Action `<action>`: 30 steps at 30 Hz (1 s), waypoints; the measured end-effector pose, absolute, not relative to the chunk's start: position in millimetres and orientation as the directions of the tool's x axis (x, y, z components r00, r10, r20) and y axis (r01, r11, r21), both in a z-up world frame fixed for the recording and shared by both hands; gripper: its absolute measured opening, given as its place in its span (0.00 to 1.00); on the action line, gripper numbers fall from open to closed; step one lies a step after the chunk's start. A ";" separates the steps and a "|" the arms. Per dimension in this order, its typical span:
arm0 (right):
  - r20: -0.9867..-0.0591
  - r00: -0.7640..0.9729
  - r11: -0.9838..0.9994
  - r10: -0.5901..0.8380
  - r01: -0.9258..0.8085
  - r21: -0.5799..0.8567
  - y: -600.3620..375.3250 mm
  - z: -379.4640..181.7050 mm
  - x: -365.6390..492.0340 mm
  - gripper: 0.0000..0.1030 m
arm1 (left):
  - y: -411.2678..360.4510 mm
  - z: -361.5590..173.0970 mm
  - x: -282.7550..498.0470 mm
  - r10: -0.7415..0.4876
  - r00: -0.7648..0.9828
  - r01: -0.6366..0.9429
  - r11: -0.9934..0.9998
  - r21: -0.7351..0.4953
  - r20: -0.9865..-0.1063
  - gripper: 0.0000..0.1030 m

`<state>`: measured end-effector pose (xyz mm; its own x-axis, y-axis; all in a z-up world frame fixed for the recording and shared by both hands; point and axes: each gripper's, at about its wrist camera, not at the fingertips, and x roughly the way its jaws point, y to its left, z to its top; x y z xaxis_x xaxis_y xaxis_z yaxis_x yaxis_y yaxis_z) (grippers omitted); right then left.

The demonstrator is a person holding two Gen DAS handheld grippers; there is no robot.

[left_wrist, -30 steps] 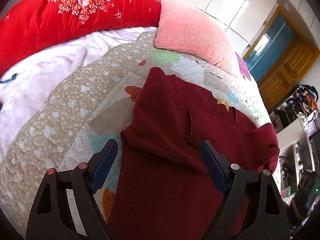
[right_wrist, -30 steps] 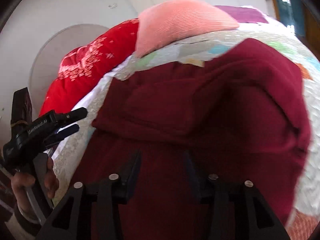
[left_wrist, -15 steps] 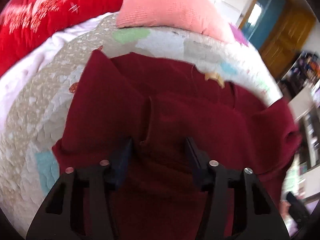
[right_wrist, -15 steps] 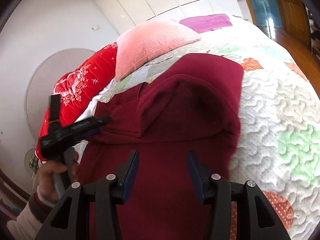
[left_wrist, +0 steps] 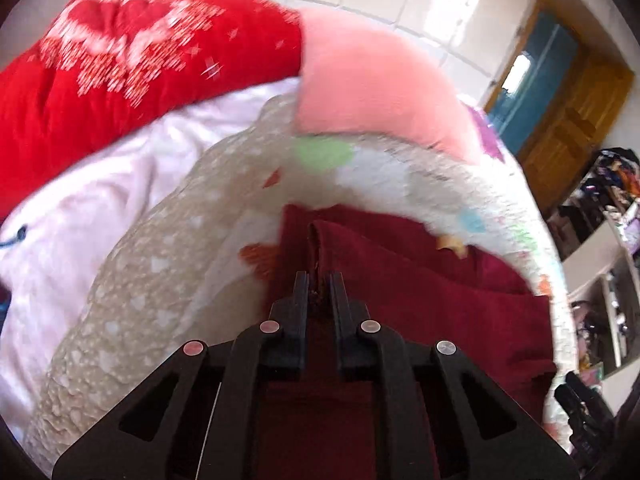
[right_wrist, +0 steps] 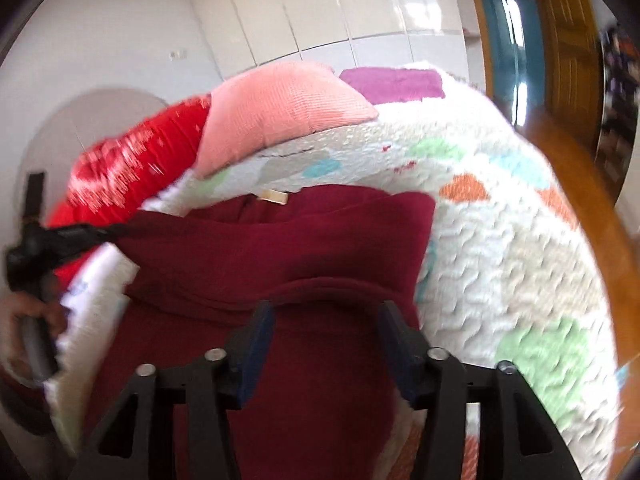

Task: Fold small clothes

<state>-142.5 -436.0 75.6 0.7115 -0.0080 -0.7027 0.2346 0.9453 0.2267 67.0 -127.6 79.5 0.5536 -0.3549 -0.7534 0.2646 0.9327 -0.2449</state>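
Observation:
A dark red sweater [left_wrist: 420, 280] lies on the patchwork quilt [left_wrist: 168, 248], its top part folded over. My left gripper [left_wrist: 319, 280] is shut on a raised fold of the sweater at its left edge. In the right wrist view the sweater [right_wrist: 304, 248] fills the middle, with a tan label [right_wrist: 274, 197] at the collar. My right gripper [right_wrist: 326, 316] is open, its blue-padded fingers [right_wrist: 260, 332] spread over the sweater's lower folded part. The left gripper [right_wrist: 100, 234] shows there at the left, pinching the sweater's corner.
A pink pillow [left_wrist: 372, 92] and a red flowered duvet [left_wrist: 132, 80] lie at the head of the bed. A white sheet [left_wrist: 92, 208] is to the left. A wooden door [left_wrist: 568, 120] and cluttered shelves [left_wrist: 604, 216] stand to the right. The bed edge drops to a wooden floor [right_wrist: 592, 200].
My left gripper went from wide open to shut on a fold of the sweater and moved left. My right gripper stayed open and moved forward over the sweater.

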 end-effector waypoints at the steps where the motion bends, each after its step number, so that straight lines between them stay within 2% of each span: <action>1: -0.720 0.693 0.959 -0.033 0.226 0.173 -430.4 70.8 -134.6 0.57 | -124.7 72.1 67.8 -0.350 0.539 0.255 0.935 -0.248 -0.766 0.08; 4: -0.748 0.661 0.981 -0.060 0.178 0.079 -416.5 59.0 -119.2 0.57 | -121.7 59.1 69.9 -0.352 0.511 0.244 0.934 -0.260 -0.784 0.08; 8: -0.729 0.664 0.982 -0.169 0.178 -0.065 -418.0 48.9 -108.9 0.57 | -124.4 60.3 67.6 -0.350 0.516 0.248 0.935 -0.255 -0.782 0.08; 9: -0.727 0.661 0.981 -0.184 0.171 -0.092 -419.4 46.7 -105.9 0.40 | -124.7 61.1 67.8 -0.352 0.517 0.250 0.934 -0.256 -0.780 0.08; 11: -0.748 0.627 0.975 -0.219 0.176 -0.138 -424.1 44.0 -103.2 0.14 | -123.0 61.7 65.4 -0.361 0.516 0.254 0.931 -0.263 -0.777 0.08; 12: -0.744 0.642 0.981 -0.185 0.171 -0.096 -427.4 49.9 -108.3 0.10 | -121.9 61.5 63.4 -0.363 0.520 0.258 0.930 -0.263 -0.773 0.08; 14: -0.730 0.674 0.989 -0.116 0.143 -0.025 -428.0 61.6 -122.0 0.09 | -122.6 54.4 62.2 -0.342 0.520 0.254 0.937 -0.240 -0.783 0.08; 18: -0.782 0.611 0.992 -0.123 0.094 -0.082 -421.0 39.9 -130.6 0.09 | -121.3 34.6 62.3 -0.318 0.492 0.225 0.946 -0.235 -0.810 0.08; 20: -0.803 0.584 0.993 -0.117 0.076 -0.090 -418.9 31.1 -137.6 0.10 | -117.8 37.3 59.6 -0.315 0.502 0.223 0.947 -0.231 -0.806 0.12; 22: -0.819 0.570 0.998 -0.064 0.058 -0.038 -420.2 36.7 -144.9 0.16 | -114.5 42.2 58.0 -0.307 0.502 0.217 0.950 -0.226 -0.809 0.13; 24: -0.818 0.575 0.998 -0.026 0.064 0.014 -424.3 45.7 -152.6 0.37 | -110.7 49.9 56.0 -0.303 0.513 0.204 0.952 -0.229 -0.803 0.14; 26: -0.787 0.617 0.996 -0.029 0.085 0.030 -425.1 59.4 -158.5 0.39 | -107.4 57.8 51.9 -0.308 0.534 0.195 0.951 -0.240 -0.787 0.15; 27: -0.771 0.636 0.995 -0.030 0.093 0.039 -425.2 66.0 -158.7 0.39 | -105.9 62.1 50.0 -0.322 0.545 0.191 0.947 -0.259 -0.774 0.17; 29: -0.731 0.681 0.990 -0.052 0.133 0.054 -425.7 79.3 -153.2 0.39 | -106.2 66.7 48.1 -0.346 0.559 0.189 0.938 -0.291 -0.754 0.38; 30: -0.717 0.694 0.985 -0.070 0.160 0.059 -426.2 82.9 -147.9 0.39 | -107.0 68.1 47.2 -0.355 0.565 0.185 0.934 -0.305 -0.745 0.43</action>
<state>-147.9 -426.2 82.9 0.6936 -0.0700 -0.7170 0.1604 0.9853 0.0590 47.2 -107.0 68.1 0.5652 -0.3550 -0.7447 0.1853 0.9342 -0.3048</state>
